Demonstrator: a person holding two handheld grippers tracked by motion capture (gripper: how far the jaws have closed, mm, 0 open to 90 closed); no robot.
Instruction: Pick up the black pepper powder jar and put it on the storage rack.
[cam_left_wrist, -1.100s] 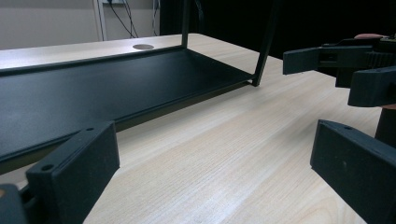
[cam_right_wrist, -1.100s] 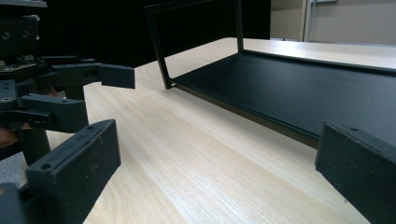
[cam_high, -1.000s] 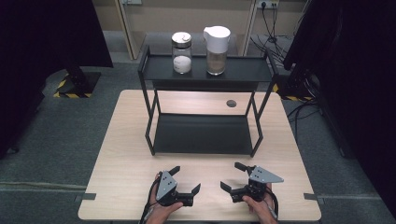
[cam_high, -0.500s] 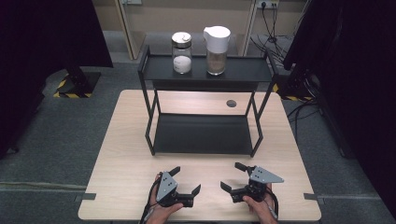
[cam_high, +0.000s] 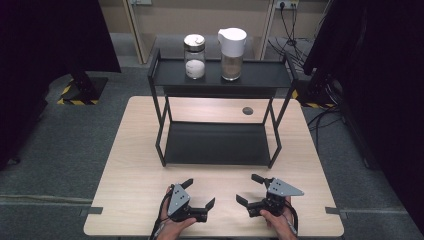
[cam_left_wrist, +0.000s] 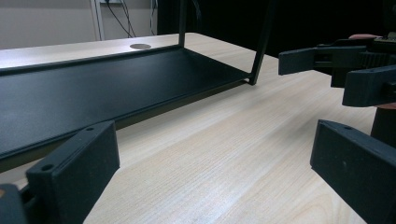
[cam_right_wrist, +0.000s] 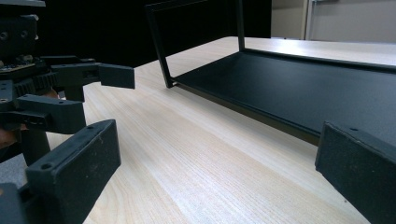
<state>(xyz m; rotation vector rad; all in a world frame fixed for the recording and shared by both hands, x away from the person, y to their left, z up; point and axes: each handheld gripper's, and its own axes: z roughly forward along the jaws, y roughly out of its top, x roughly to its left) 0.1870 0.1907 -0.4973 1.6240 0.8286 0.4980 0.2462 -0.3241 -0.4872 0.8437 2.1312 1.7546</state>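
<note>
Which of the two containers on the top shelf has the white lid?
The taller jug on the right, holding brownish contents; the glass jar beside it has a silvery lid.

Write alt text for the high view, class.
Two open grippers, left and right, rest on a wooden table before a black two-tier rack; its top shelf holds a glass jar and white-lidded pitcher.

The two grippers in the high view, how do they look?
Both the left gripper and the right gripper are black, with two flat, blocky jaws. Each carries a grey three-cornered plate on top. A dark cable trails back from each along the hand.
</note>
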